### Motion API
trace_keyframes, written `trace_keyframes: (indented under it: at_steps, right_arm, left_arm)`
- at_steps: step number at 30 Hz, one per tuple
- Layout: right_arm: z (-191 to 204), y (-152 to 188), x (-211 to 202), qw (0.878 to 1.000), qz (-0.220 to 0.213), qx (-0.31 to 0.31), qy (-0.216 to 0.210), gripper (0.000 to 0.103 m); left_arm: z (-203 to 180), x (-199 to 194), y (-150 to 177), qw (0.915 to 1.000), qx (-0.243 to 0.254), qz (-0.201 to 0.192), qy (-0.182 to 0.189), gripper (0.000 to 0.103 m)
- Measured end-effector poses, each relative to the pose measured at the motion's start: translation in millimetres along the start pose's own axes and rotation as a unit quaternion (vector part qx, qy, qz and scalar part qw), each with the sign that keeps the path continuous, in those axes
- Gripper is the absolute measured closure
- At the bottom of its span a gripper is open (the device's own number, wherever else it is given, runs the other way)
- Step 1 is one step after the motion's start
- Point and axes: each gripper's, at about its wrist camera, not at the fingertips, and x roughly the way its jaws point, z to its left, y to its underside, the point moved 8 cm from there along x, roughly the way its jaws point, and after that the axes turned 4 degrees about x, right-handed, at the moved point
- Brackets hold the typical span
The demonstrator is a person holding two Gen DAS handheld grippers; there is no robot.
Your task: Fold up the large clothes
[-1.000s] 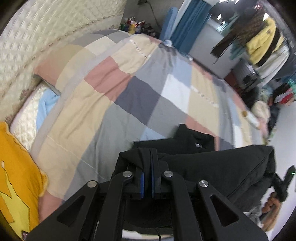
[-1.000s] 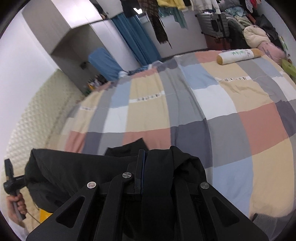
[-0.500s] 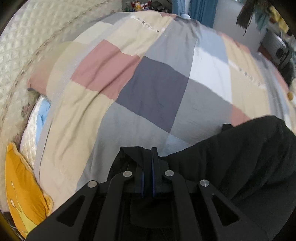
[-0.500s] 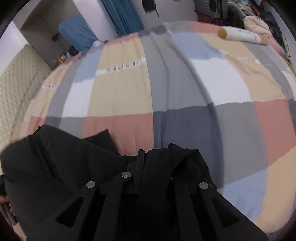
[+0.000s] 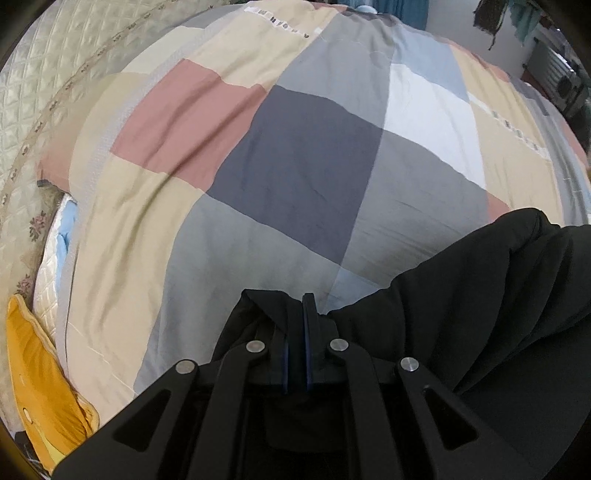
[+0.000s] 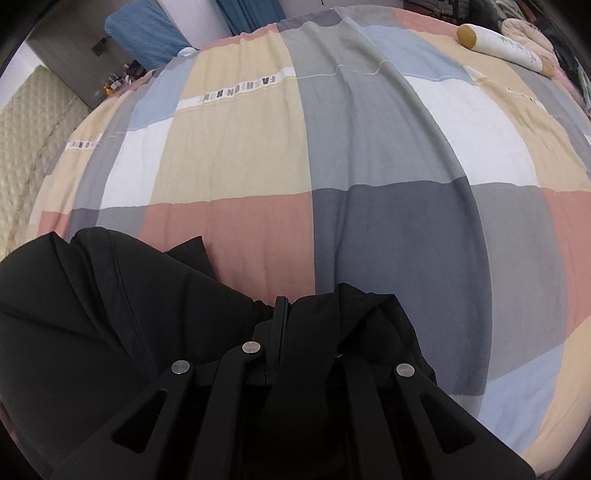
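A large black garment (image 5: 498,295) hangs between my two grippers above the checked bedspread (image 5: 295,155). My left gripper (image 5: 298,306) is shut on one corner of the black garment, whose fabric bunches around the fingers. My right gripper (image 6: 286,306) is shut on another corner of the same garment (image 6: 92,314), and cloth drapes over its right finger. The garment's span sags to the right in the left wrist view and to the left in the right wrist view. Its lower part is hidden under the grippers.
The bedspread (image 6: 369,147) covers the whole bed. A quilted headboard (image 5: 55,74) and a yellow pillow (image 5: 33,369) lie at the left. A white bolster (image 6: 502,48) sits at the far right corner. Blue curtains (image 6: 251,14) hang beyond the bed.
Both grippers have tipped down and come closer to the bed with the black garment still held. The room beyond the bed has dropped out of view.
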Motion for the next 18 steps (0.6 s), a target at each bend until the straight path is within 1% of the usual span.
trace_keyframes:
  at_steps: [2, 6, 7, 8, 9, 10, 11, 12, 13, 14, 15, 16, 18]
  right_arm:
    - [-1.3, 3.5, -7.6, 1.0, 0.004, 0.008, -0.013, 0.101]
    - [-3.2, 13.7, -33.7, 0.999, 0.018, 0.02, -0.036, 0.093]
    - [-2.3, 14.8, -40.6, 0.999, 0.022, 0.019, -0.041, 0.092]
    - [-2.4, 17.4, -52.4, 0.998, 0.023, 0.017, -0.047, 0.087]
    - [-1.0, 18.2, -59.2, 0.998, 0.023, 0.017, -0.052, 0.08]
    - [-0.6, 19.8, -71.1, 0.998, 0.021, 0.017, -0.06, 0.077]
    - [-0.5, 20.5, -84.7, 0.998, 0.013, 0.018, -0.065, 0.064]
    - [0.3, 19.7, -94.1, 0.998, 0.006, 0.018, -0.066, 0.048]
    - [1.4, 18.5, -105.7, 0.998, -0.005, 0.017, -0.066, 0.042]
    - [4.2, 17.0, -123.0, 0.997, -0.023, 0.014, -0.068, 0.032]
    - [7.9, 15.7, -133.0, 0.997, -0.035, 0.012, -0.068, 0.03]
    - [14.4, 14.9, -144.5, 0.996, -0.051, 0.006, -0.067, 0.029]
    - [32.4, 15.4, -159.3, 0.995, -0.079, -0.014, -0.066, 0.021]
  left_arm:
    - [4.7, -5.8, 4.4, 0.9998, -0.01, -0.003, 0.017, 0.096]
    - [11.6, -25.1, 15.9, 0.9978, -0.033, -0.006, 0.057, 0.095]
    - [12.9, -29.9, 18.7, 0.997, -0.039, -0.003, 0.066, 0.093]
    - [16.4, -38.4, 22.7, 0.9951, -0.053, 0.004, 0.083, 0.09]
    - [18.3, -45.8, 24.9, 0.9932, -0.061, 0.007, 0.099, 0.082]
    - [19.9, -56.2, 26.9, 0.9909, -0.068, 0.004, 0.116, 0.059]
    - [22.9, -67.1, 28.4, 0.99, -0.073, -0.001, 0.121, 0.044]
    - [24.8, -78.7, 28.3, 0.9896, -0.071, -0.012, 0.124, 0.024]
    - [25.2, -92.3, 27.2, 0.989, -0.063, -0.028, 0.131, 0.022]
    - [25.2, -104.5, 27.3, 0.9894, -0.054, -0.039, 0.129, 0.022]
    - [25.2, -113.1, 27.5, 0.9897, -0.049, -0.049, 0.126, 0.022]
    - [20.7, -128.3, 26.7, 0.9891, -0.035, -0.072, 0.124, 0.022]
    - [7.3, -149.0, 26.5, 0.9861, -0.002, -0.112, 0.123, 0.022]
